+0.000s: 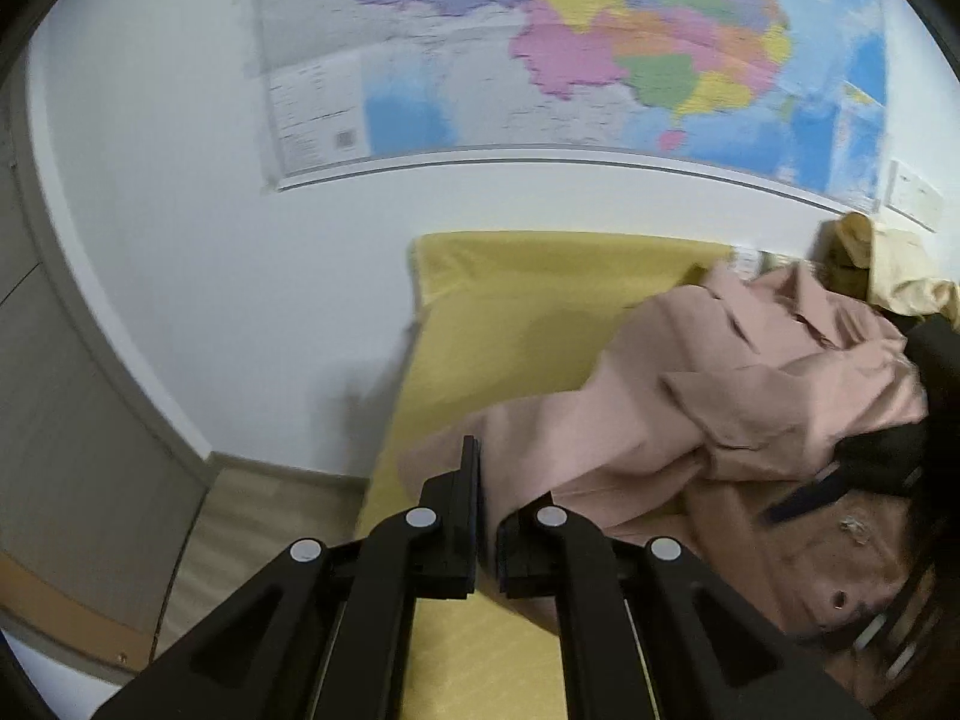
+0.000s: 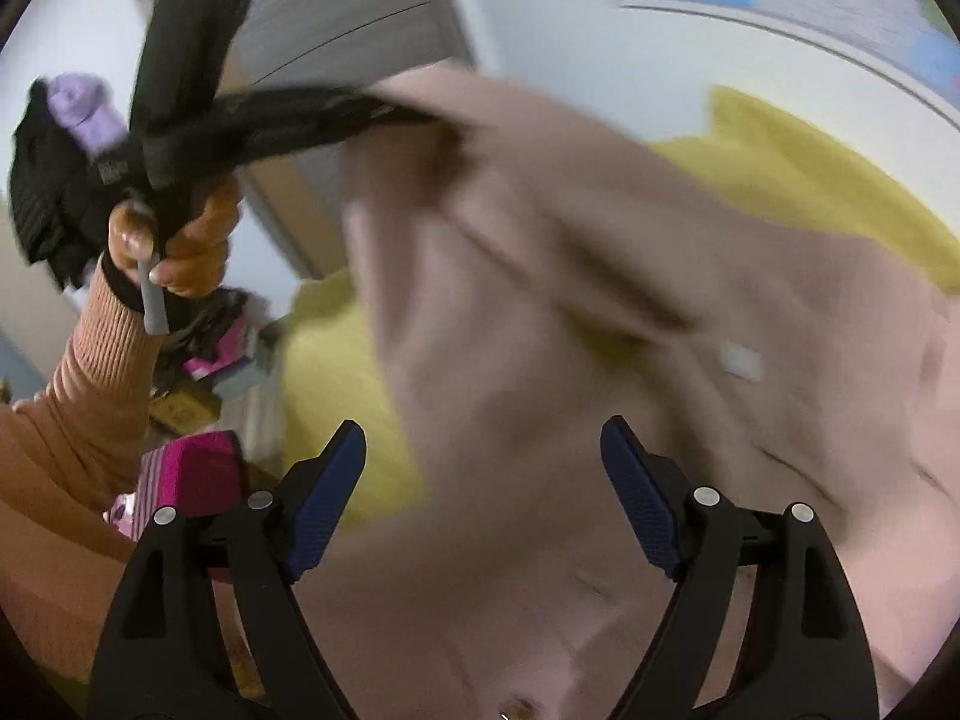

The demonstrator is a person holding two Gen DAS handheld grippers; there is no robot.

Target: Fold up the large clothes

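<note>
Left hand-held gripper (image 1: 487, 483) clamped on upward-draped pink garment (image 2: 600, 300)

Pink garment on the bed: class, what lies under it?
A yellow bed sheet shows around the pink garment. Whatever lies beneath its middle is covered and cannot be seen.

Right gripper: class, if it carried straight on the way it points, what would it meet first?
Most likely the pink garment filling the view ahead of the right gripper; blur leaves depth uncertain.
</note>
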